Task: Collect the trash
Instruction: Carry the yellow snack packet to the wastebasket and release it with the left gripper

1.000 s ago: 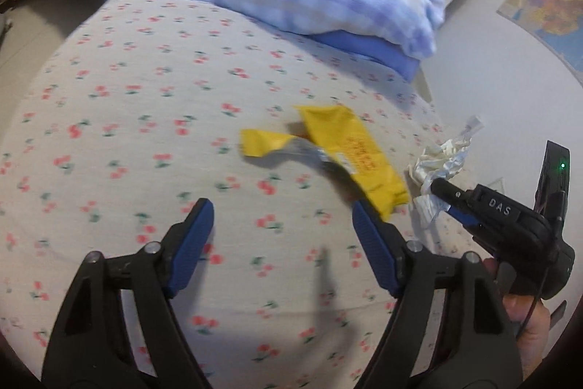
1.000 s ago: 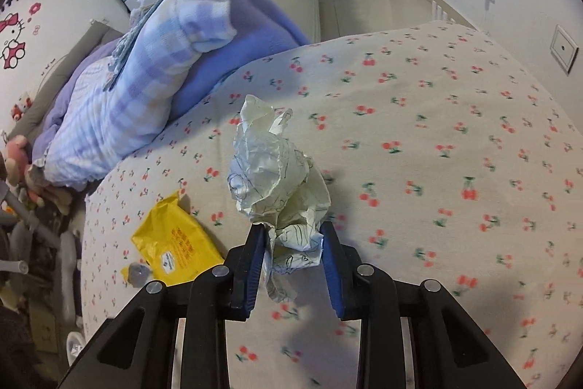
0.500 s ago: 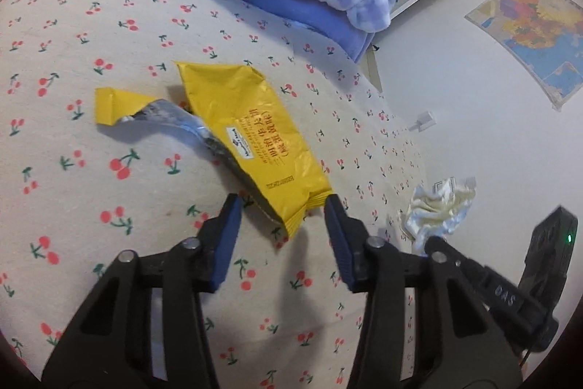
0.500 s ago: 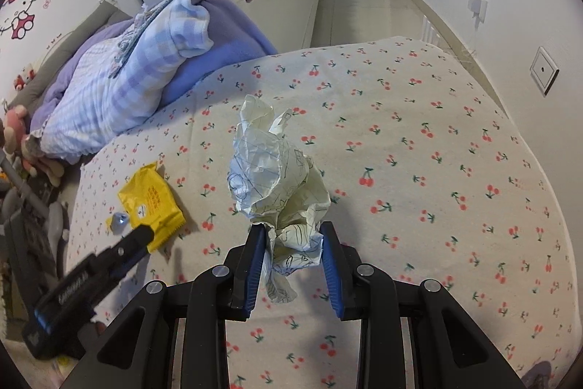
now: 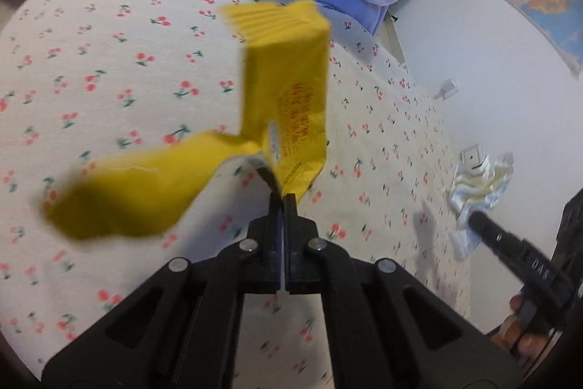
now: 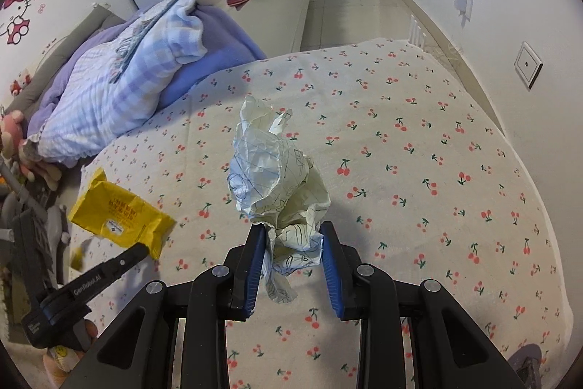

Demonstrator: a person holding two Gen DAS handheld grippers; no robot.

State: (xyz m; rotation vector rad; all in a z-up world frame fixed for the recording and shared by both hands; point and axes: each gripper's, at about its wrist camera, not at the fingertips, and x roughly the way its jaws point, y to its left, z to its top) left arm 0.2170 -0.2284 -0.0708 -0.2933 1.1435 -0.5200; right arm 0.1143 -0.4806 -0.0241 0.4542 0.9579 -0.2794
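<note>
The left tongs [image 5: 282, 197] pinch a corner of the torn yellow foil snack wrapper [image 5: 288, 90], dangling above the cherry-print bed [image 5: 120, 61], while the right tongs [image 6: 291, 254] clamp the crumpled scribbled paper ball [image 6: 273, 170] above it, presumably for carrying to a bin.

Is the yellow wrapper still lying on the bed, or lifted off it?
Apart. The right wrist view shows the yellow wrapper hanging from the left gripper, above the bed.
</note>
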